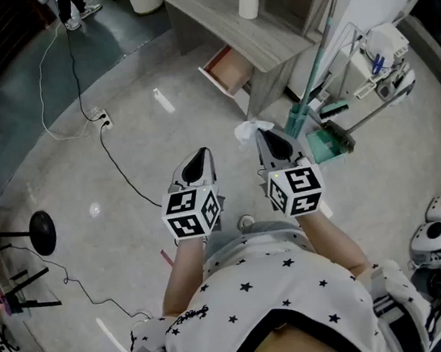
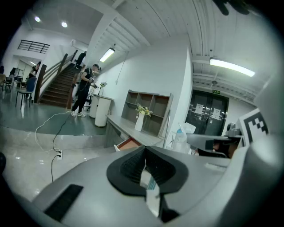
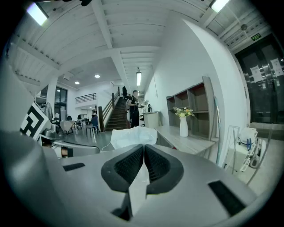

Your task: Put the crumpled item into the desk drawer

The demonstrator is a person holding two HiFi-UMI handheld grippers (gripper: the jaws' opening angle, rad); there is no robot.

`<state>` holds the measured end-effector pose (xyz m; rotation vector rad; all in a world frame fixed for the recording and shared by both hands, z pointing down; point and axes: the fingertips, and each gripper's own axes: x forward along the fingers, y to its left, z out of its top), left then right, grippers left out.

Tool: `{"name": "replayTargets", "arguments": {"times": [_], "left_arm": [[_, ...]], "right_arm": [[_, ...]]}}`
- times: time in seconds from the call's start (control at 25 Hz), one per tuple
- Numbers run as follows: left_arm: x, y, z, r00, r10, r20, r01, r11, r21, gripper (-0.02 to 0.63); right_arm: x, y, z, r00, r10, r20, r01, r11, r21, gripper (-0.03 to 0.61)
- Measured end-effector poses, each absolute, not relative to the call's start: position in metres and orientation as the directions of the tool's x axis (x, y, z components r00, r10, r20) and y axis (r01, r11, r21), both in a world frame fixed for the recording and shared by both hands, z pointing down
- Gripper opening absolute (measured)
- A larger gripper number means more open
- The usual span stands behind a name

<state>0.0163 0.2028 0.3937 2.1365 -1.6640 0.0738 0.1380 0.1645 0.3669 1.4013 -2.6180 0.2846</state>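
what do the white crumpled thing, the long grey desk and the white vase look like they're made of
White crumpled item: thin soft paper or non-woven fabric, matte, creased. Long grey desk: wood-look board, visible grain, matte. White vase: probably ceramic, smooth; could be plastic.

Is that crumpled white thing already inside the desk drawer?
No, the crumpled white item is pinched in the shut jaws of the right gripper, out over the floor and apart from the open drawer.
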Motion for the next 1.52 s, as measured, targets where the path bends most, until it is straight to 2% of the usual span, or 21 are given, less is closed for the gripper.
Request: {"name": "replayTargets", "arguments": {"times": [1.0, 1.52], "left_arm": [[0.039, 0.218, 0.394, 0.259, -0.914, 0.313, -0.944, -0.169, 0.285, 0.014], [0.024, 0.168, 0.401, 0.246, -0.914, 0.322, -0.945, -0.151, 0.291, 0.014]], "right_arm": [[0.154, 0.178, 0.372, -0.615, -0.754, 0.228, -0.788, 0.595, -0.158, 0.006], [0.137, 0.125, 0.382, -0.633, -0.738, 0.233, -0.774, 0.607, -0.180, 0.008]]}}
